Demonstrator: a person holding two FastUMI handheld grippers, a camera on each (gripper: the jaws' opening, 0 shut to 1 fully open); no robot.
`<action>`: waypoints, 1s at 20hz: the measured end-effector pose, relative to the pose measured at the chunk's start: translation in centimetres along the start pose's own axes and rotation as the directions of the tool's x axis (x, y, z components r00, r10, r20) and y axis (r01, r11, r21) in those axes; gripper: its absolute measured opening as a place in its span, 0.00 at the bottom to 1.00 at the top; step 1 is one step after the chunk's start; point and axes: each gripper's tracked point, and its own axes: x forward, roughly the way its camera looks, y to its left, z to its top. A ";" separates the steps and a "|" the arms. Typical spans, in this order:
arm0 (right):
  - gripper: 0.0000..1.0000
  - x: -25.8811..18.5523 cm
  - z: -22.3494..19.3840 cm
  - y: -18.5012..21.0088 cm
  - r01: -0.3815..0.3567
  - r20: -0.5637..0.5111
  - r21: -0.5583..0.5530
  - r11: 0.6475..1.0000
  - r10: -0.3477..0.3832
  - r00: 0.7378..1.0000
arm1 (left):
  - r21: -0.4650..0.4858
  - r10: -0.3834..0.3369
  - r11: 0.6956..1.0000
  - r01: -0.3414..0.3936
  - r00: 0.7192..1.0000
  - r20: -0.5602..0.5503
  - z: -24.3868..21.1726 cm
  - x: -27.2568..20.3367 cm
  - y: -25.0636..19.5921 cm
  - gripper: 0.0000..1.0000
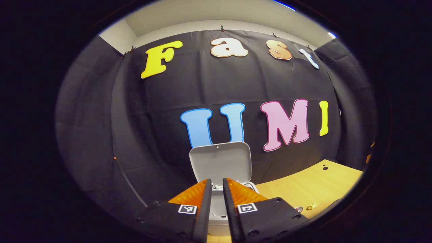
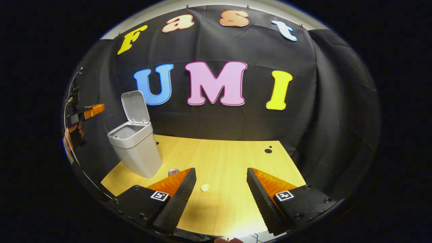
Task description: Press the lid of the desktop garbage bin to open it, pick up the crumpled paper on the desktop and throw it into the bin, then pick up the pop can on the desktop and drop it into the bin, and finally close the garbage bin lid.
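Observation:
The grey desktop bin (image 2: 136, 152) stands at the table's back left with its lid (image 2: 135, 107) swung up. In the left gripper view the raised lid (image 1: 221, 161) is just beyond my left gripper (image 1: 217, 183), which is shut with only a thin slit between its fingers and nothing held. My right gripper (image 2: 221, 187) is open low over the table. The small yellowish crumpled paper (image 2: 205, 187) lies between its fingers, untouched. The pop can (image 2: 173, 171) peeks out behind its left finger, near the bin's foot. Both the paper (image 1: 311, 206) and the can (image 1: 298, 209) are also in the left gripper view.
The wooden table (image 2: 233, 158) has two small dark holes (image 2: 268, 150) near its back right. A hand (image 2: 69, 136) holds the left gripper (image 2: 90, 111) at the far left, above and beside the bin. Black cloth walls close the back and sides.

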 end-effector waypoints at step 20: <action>0.97 23.5 -23.3 5.8 -0.296 -0.602 0.073 0.952 0.279 0.748 | -0.056 0.350 0.924 -0.378 0.896 -0.274 -6.1 -16.3 -3.1 0.96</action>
